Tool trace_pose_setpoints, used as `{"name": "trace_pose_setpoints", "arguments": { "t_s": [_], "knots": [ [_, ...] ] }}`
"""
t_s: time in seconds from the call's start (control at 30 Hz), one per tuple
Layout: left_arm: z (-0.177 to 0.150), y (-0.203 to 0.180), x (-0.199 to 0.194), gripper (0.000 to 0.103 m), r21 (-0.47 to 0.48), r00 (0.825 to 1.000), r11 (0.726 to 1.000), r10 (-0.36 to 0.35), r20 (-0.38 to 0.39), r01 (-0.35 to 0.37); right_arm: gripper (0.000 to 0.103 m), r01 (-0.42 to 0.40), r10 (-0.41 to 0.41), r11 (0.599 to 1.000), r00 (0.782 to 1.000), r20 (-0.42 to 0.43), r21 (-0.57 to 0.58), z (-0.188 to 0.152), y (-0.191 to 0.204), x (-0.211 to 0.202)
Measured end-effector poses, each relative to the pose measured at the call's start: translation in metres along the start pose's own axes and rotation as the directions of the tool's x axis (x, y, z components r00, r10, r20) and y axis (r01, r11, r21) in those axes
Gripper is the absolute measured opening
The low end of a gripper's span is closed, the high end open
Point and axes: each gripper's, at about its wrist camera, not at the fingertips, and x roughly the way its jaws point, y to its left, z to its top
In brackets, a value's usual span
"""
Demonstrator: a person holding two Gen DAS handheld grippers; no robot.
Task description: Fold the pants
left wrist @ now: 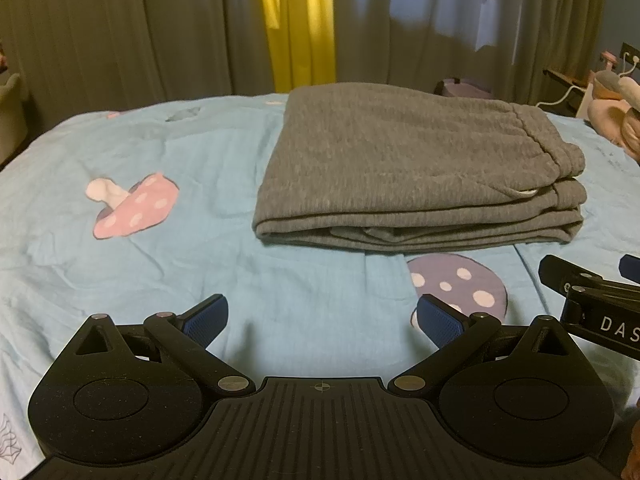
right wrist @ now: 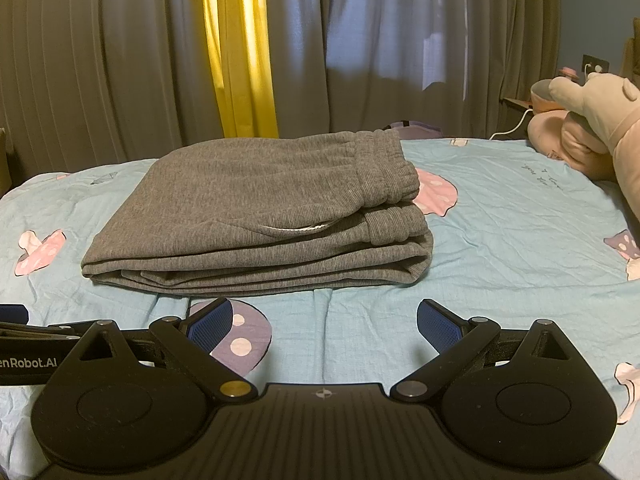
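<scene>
Grey pants (left wrist: 408, 168) lie folded into a thick stack on the light blue bed sheet (left wrist: 168, 280), elastic waistband on top at the right. In the right wrist view the same pants (right wrist: 260, 212) sit straight ahead, waistband at their right end. My left gripper (left wrist: 322, 320) is open, nothing between its blue pads, a short way in front of the stack. My right gripper (right wrist: 325, 322) is open too and empty, just short of the stack's near edge. The right gripper's body (left wrist: 596, 300) shows at the far right of the left wrist view.
The sheet carries mushroom prints, one pink (left wrist: 132, 208) and one purple (left wrist: 460, 284). A pink and grey plush toy (right wrist: 592, 120) lies at the bed's right side. Grey and yellow curtains (right wrist: 240, 48) hang behind the bed. A wall socket with a cable (right wrist: 594, 68) is at the far right.
</scene>
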Motion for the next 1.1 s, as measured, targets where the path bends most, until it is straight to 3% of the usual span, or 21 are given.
{"name": "trace_pose_setpoints", "arguments": {
  "t_s": [1.1],
  "knots": [
    [0.0029,0.0019,-0.0038,0.103,-0.014,0.999,0.999,-0.036,0.024,0.036,0.099,-0.009,0.009,1.000,1.000,-0.012,0.012,0.0016,-0.0028,0.0017]
  ]
}}
